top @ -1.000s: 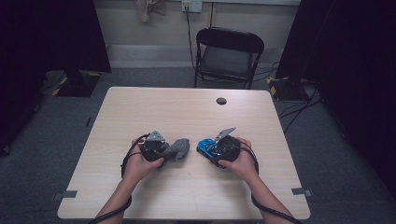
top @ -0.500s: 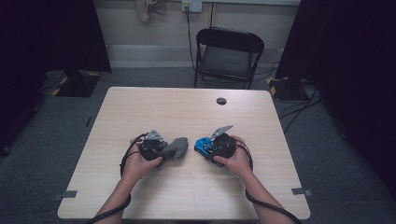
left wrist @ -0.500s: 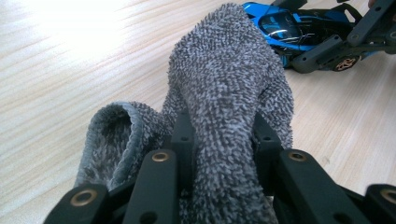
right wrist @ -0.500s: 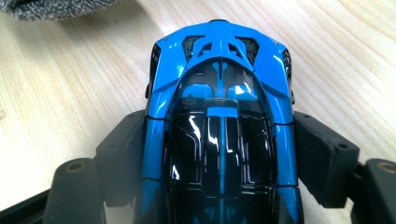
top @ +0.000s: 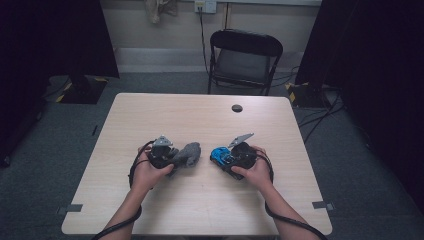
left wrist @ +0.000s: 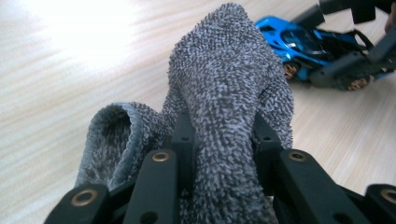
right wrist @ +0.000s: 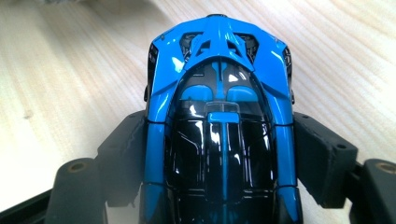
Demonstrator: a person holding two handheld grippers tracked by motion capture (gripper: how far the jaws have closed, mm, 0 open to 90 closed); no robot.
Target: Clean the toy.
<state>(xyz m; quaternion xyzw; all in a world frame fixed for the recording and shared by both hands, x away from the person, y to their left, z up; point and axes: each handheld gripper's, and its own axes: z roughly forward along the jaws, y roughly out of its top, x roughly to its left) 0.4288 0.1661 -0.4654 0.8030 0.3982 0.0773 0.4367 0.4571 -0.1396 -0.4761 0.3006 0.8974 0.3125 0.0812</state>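
Note:
A grey terry sock (left wrist: 224, 84) is pinched between the black jaws of my left gripper (left wrist: 223, 140), which is shut on it. In the high view the sock (top: 189, 154) sticks out to the right of the left gripper (top: 172, 159), low over the table. A blue and black toy car (right wrist: 219, 93) lies between the jaws of my right gripper (right wrist: 222, 154), nose pointing away. The jaws have just been closing and their pads press on the car's sides. From above, the car (top: 219, 155) faces the sock with a small gap between them, held by the right gripper (top: 229, 159).
The pale wooden table (top: 200, 115) carries a small black round disc (top: 237, 108) near its far edge. A black folding chair (top: 245, 60) stands behind the table. Cables trail from both grippers along the person's forearms.
The right gripper with the car has shifted slightly left toward the sock. The left hand and sock stay where they were.

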